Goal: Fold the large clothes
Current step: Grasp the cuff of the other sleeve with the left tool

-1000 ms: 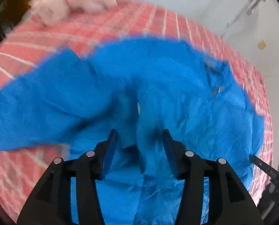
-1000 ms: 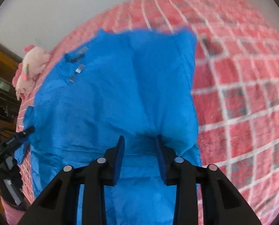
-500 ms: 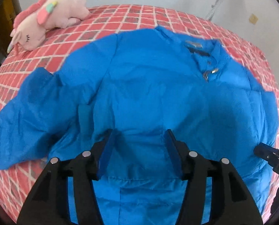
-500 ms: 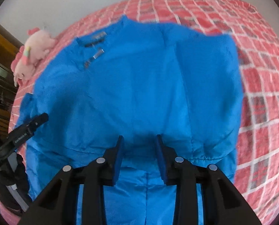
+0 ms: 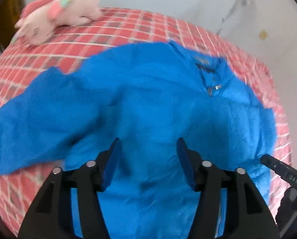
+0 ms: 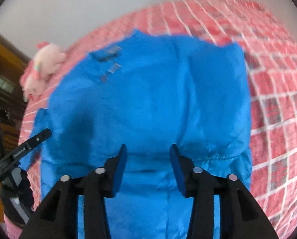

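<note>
My left hand-held gripper [image 5: 147,149] hangs over the near part of a blue padded jacket [image 5: 148,99], its two blue-padded fingers [image 5: 113,160] spread wide with only fabric showing between them, nothing pinched; my right hand-held gripper [image 6: 147,155] sits likewise over the jacket's near hem, fingers [image 6: 177,167] wide apart, the gathered hem seam running just beyond the tips; whether the pads touch the cloth I cannot tell. The jacket lies spread front-up on a bed with a red checked bedsheet [image 5: 108,31]; its collar [image 5: 206,65] points to the far side, with a small silver zip pull [image 5: 217,87] just below it; one sleeve [image 5: 28,123] reaches out to the left across the sheet in the left wrist view; in the right wrist view the jacket [image 6: 148,103] fills the middle, and its right edge is folded in over the body, with bare bedsheet [image 6: 278,99] to the right. A pink plush toy [image 5: 58,14] lies at the far left corner of the bed, well apart from the jacket; the same toy [image 6: 44,67] shows at the left in the other view. Each camera catches the other gripper's black finger at the edge of the frame; both views are somewhat blurred.
</note>
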A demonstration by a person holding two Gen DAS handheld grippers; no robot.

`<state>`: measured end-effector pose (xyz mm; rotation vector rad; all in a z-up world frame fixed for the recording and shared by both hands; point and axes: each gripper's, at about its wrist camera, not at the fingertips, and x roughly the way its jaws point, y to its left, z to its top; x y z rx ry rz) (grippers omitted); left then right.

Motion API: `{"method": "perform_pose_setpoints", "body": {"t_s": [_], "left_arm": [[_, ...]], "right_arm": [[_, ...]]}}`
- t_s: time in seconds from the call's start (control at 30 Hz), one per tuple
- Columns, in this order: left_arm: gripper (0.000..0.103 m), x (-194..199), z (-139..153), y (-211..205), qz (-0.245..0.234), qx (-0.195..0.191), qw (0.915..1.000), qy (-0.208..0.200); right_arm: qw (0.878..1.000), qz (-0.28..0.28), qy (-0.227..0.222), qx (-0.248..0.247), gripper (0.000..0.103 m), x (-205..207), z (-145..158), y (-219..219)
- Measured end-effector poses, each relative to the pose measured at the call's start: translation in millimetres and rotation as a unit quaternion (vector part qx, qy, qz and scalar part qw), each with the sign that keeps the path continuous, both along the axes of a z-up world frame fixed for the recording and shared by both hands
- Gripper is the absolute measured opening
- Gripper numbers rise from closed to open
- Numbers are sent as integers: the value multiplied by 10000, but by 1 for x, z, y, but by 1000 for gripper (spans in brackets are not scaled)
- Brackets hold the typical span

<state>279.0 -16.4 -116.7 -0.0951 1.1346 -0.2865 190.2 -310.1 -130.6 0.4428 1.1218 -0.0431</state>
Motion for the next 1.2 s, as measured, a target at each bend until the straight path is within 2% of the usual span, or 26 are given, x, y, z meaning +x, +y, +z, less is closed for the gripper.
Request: {"method": "perform_pose_setpoints", "body": {"t_s": [0.07,0.13,0.23,0.3,0.4,0.43,0.53,0.67,0.7,0.83,0.97,1.03,1.07,1.13,1.2], "left_arm": [[63,-6,8,39,296,57,9995,-47],[64,-12,11,88,735,291,9969,-38],[65,-23,9,169,1504,763,9857,46],[66,-32,7,221,1994,1086,9738,128],[68,-49,3,305,2854,1219,9501,306],[70,-57,2,335,3167,1272,9393,349],[73,-70,-3,394,3707,1179,9203,430],[74,-74,-17,446,4126,431,9085,507],[75,-71,-20,455,4175,224,9072,479],[80,-57,-33,463,4140,-128,9090,460],[81,-43,-46,470,4175,-358,9065,511],[80,-37,-49,468,4193,-335,9058,521],[74,-37,-49,466,4196,-332,9057,496],[50,-34,-47,462,4133,-411,9087,409],[31,-31,-43,456,4050,-577,9119,323]], "right_arm": [[9997,157,-40,-193,48,-6,12,12],[9993,253,-3,-273,48,-10,17,20],[9990,266,168,-310,48,-10,14,27],[9989,287,204,-321,50,-6,12,30],[9986,270,252,-388,52,-4,7,34],[9984,258,283,-406,52,-2,5,34],[9983,207,338,-438,53,5,1,36],[9971,169,426,-604,53,14,-5,40],[9968,150,464,-625,53,15,-7,41],[9960,63,583,-680,53,20,-16,42],[9951,38,650,-746,54,22,-23,43],[9948,27,677,-764,54,23,-26,44],[9947,12,693,-758,54,23,-28,43],[9947,-21,719,-742,54,24,-31,42],[9945,-25,726,-752,54,25,-32,42]]}}
